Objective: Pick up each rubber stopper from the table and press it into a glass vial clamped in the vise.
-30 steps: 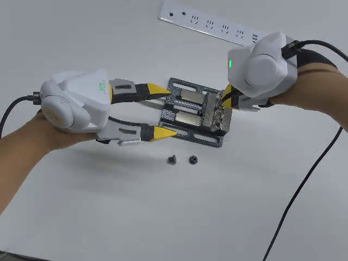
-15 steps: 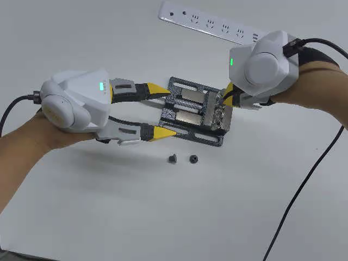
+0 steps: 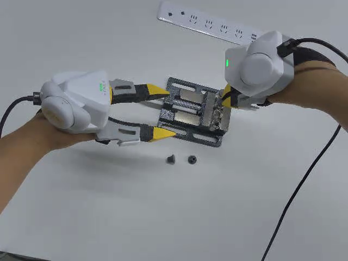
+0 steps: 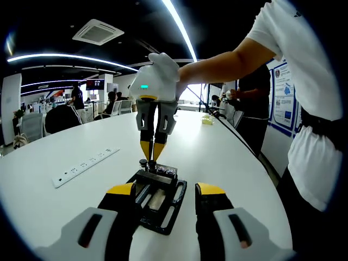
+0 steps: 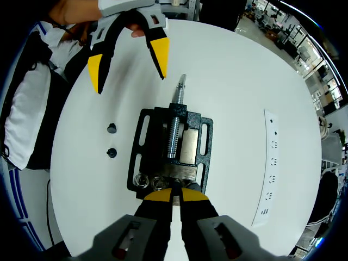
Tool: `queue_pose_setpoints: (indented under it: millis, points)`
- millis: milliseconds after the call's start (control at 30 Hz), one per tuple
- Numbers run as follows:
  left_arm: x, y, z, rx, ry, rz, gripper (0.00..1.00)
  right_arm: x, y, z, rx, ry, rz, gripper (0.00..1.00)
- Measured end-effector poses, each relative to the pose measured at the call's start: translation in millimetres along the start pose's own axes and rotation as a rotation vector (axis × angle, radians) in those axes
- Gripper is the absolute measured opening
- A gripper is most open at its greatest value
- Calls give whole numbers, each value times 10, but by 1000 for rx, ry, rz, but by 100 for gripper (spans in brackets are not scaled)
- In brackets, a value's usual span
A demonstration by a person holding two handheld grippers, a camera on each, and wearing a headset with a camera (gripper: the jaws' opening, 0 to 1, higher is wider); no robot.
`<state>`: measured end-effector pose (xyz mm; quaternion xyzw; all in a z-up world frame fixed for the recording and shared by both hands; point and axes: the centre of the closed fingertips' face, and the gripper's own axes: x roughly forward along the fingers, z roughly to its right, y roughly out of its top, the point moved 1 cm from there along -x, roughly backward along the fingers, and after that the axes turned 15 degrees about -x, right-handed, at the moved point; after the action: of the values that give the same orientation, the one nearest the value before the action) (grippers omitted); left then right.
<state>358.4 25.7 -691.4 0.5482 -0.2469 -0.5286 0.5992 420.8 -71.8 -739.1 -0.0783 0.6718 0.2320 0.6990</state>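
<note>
A dark metal vise (image 3: 191,114) sits mid-table with glass vials (image 3: 219,115) clamped at its right end. Two black rubber stoppers (image 3: 171,159) (image 3: 192,159) lie on the table just in front of it, also seen as stoppers (image 5: 111,128) (image 5: 111,153). My left gripper (image 3: 162,111) is open, its yellow tips on either side of the vise's left end (image 4: 157,198). My right gripper (image 3: 224,99) points down with its tips on the row of vials (image 5: 149,180), jaws together; I see nothing between them. From the left gripper view, the right gripper (image 4: 152,151) stands upright over the vials.
A white power strip (image 3: 209,24) lies at the back of the white table. A black cable (image 3: 304,179) trails down the right side. People and office furniture stand in the far background beyond the table (image 4: 244,179).
The right gripper has shifted slightly left over the vials. The left gripper, the vise and the two loose stoppers have stayed in place.
</note>
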Motion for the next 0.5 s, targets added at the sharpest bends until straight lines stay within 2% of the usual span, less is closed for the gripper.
queue_pose_setpoints:
  millis: [500]
  points:
    - [20, -1, -11, 3, -2, 2, 42, 14, -5, 5, 9, 2, -23, 4]
